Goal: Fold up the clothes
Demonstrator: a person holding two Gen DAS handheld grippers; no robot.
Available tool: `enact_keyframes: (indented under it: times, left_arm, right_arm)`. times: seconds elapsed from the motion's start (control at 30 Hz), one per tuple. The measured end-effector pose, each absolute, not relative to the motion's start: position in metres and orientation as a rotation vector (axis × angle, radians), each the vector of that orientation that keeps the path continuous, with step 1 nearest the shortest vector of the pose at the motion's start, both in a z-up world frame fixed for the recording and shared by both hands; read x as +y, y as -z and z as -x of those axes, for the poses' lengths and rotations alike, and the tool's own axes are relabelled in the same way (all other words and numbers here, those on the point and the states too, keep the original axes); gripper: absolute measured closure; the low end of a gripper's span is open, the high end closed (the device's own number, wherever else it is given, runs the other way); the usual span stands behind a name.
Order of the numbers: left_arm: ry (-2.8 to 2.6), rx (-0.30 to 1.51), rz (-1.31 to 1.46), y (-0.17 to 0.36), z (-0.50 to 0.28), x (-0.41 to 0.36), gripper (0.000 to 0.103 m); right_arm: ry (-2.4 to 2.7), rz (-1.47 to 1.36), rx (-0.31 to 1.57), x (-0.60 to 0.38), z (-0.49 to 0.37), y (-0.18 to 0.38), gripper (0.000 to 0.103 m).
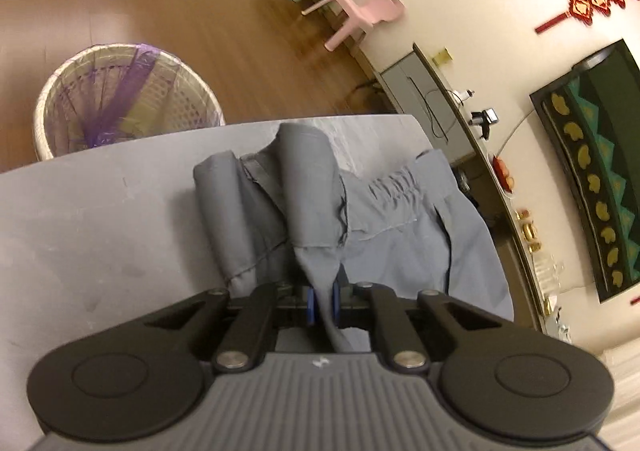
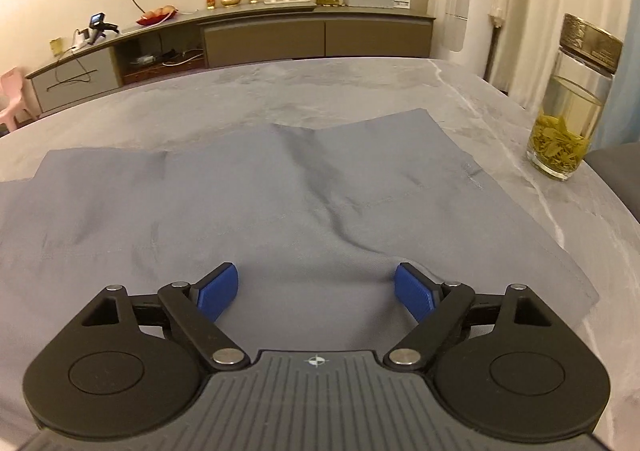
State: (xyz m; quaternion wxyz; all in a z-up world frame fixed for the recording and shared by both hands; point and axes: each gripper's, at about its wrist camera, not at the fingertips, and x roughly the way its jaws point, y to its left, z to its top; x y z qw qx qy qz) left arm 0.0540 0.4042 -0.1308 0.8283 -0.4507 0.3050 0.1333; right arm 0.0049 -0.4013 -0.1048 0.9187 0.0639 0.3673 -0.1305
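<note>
**Mia:** Glass jar [image 2: 573,107] on the right side of the table [image 2: 280,91] has water in it and green leaves at the bottom. It has a brown lid on.

**Ben:** I see a round woven basket [image 1: 128,99] on the floor past the table's edge. It has a purple bag [image 1: 116,99] inside.

**Mia:** Where is the room to move?

**Ben:** The table is bare beyond the gray cloth [image 2: 280,191], up to its far edge. It is bare to the left of the bunched-up part [image 1: 304,203] too. The jar stands near the right edge, apart from the cloth.

**Mia:** What about the cloth?

**Ben:** The left gripper [image 1: 323,301] is squeezed tight on a fold of the gray cloth. The cloth rises in a bunch just in front of it. The stretchy waist part lies to the right.

**Mia:** And the other one?

**Ben:** The right gripper [image 2: 316,291] has its blue pads [image 2: 218,291] wide apart. The cloth lies flat under it, and nothing is pinched.
</note>
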Motion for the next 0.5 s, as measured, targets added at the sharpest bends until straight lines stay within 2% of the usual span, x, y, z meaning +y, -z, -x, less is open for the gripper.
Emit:
enact_keyframes:
  times: [0.07, 0.1, 0.13, 0.17, 0.2, 0.23, 0.27, 0.3, 0.33, 0.37, 0.5]
  left_arm:
    - [-0.264, 0.658, 0.885, 0.124, -0.057, 0.395, 0.092]
    - [-0.245, 0.654, 0.875, 0.12, -0.057, 0.393, 0.086]
    - [-0.234, 0.641, 0.876, 0.116, -0.059, 0.391, 0.073]
    - [-0.236, 0.622, 0.874, 0.11, -0.061, 0.39, 0.063]
    - [-0.25, 0.61, 0.861, 0.106, -0.063, 0.387, 0.044]
    - [-0.265, 0.599, 0.847, 0.103, -0.065, 0.383, 0.037]
    - [-0.269, 0.598, 0.82, 0.1, -0.068, 0.38, 0.039]
    - [-0.276, 0.604, 0.784, 0.099, -0.072, 0.376, 0.062]
    - [-0.282, 0.611, 0.748, 0.1, -0.072, 0.374, 0.103]
    - [-0.272, 0.614, 0.77, 0.103, -0.068, 0.377, 0.1]
    - [-0.246, 0.654, 1.029, 0.132, -0.047, 0.408, 0.101]
  right_arm:
    - [0.264, -0.131, 0.764, -0.406, 0.006, 0.1, 0.015]
    - [0.265, -0.132, 0.772, -0.409, 0.009, 0.1, 0.015]
    - [0.27, -0.13, 0.776, -0.412, 0.013, 0.097, 0.015]
    - [0.249, -0.118, 0.749, -0.406, 0.019, 0.091, 0.015]
    - [0.229, -0.105, 0.721, -0.401, 0.025, 0.086, 0.015]
    - [0.207, -0.093, 0.694, -0.395, 0.031, 0.08, 0.015]
    - [0.139, -0.083, 0.662, -0.383, 0.036, 0.074, 0.015]
    - [0.07, -0.077, 0.645, -0.372, 0.038, 0.072, 0.015]
    - [-0.001, -0.068, 0.64, -0.362, 0.039, 0.071, 0.015]
    - [-0.077, -0.051, 0.64, -0.35, 0.039, 0.072, 0.015]
    - [-0.242, 0.043, 0.691, -0.318, 0.04, 0.083, 0.015]
